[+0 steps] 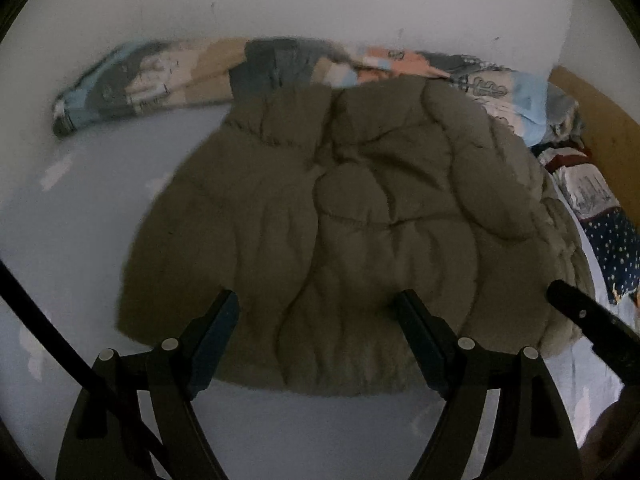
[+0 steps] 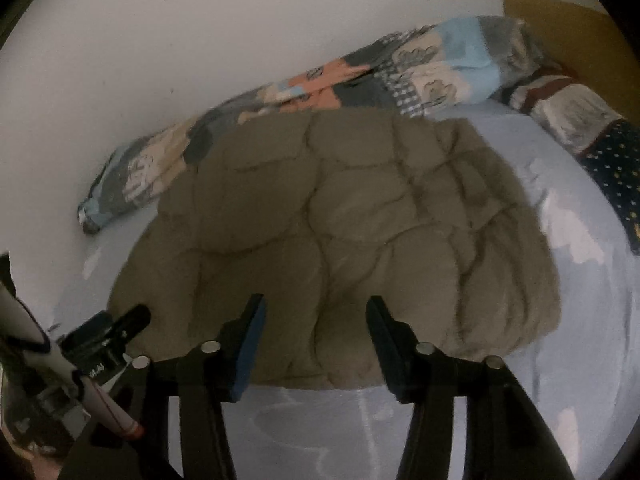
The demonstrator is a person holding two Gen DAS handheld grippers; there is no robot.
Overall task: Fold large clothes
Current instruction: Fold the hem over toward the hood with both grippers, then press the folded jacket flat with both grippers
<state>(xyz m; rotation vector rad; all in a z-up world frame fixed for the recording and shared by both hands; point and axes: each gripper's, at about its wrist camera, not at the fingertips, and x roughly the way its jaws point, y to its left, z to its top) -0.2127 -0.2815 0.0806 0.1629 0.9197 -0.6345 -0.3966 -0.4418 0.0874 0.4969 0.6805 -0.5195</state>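
An olive quilted puffer jacket (image 1: 340,216) lies spread on a pale blue bedsheet (image 1: 80,240), its sleeves folded in over the body. It also shows in the right wrist view (image 2: 340,232). My left gripper (image 1: 318,300) is open and empty, held just above the jacket's near hem. My right gripper (image 2: 316,304) is open and empty, also above the near hem. A finger of the right gripper (image 1: 580,316) shows at the right edge of the left wrist view. The left gripper's body (image 2: 104,336) shows at lower left in the right wrist view.
A patchwork blanket (image 1: 152,76) is bunched along the white wall behind the jacket, and also shows in the right wrist view (image 2: 400,76). A dark dotted cloth (image 2: 612,168) lies at the right. A yellow-brown headboard (image 1: 600,120) stands at the far right.
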